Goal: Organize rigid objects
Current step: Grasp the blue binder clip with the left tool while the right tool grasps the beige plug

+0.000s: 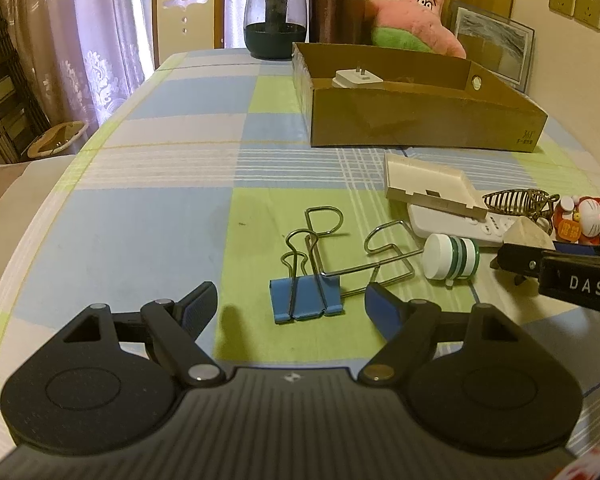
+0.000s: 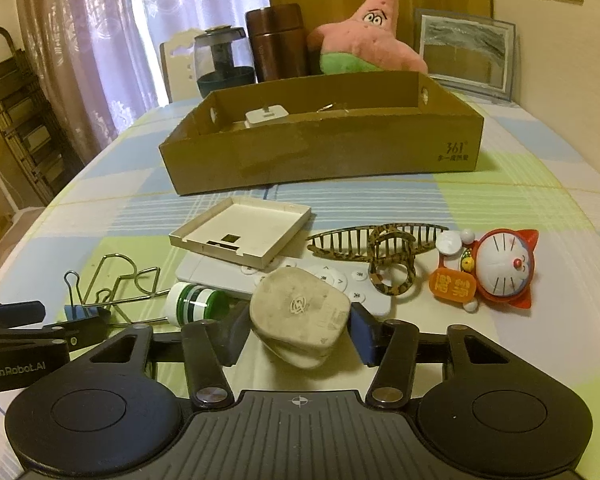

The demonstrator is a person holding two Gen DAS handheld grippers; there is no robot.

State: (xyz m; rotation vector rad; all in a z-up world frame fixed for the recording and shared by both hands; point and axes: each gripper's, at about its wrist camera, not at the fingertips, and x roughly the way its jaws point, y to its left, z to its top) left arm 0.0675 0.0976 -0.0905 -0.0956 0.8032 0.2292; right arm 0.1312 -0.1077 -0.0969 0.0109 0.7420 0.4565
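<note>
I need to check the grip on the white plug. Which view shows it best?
The right wrist view: the plug fills the centre, between the right gripper fingers. The left wrist view shows only its edge behind that gripper.

A home dining room: a table (image 1: 140, 208) under a checked cloth, a wooden chair (image 1: 188, 16) at its far end, lace curtains (image 1: 80, 40) at upper left, and a plush starfish (image 2: 364, 36) beside a framed picture (image 2: 466, 52).

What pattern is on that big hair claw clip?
The hair claw clip has a brown-and-tan leopard-like print, clearest in the right wrist view.
</note>
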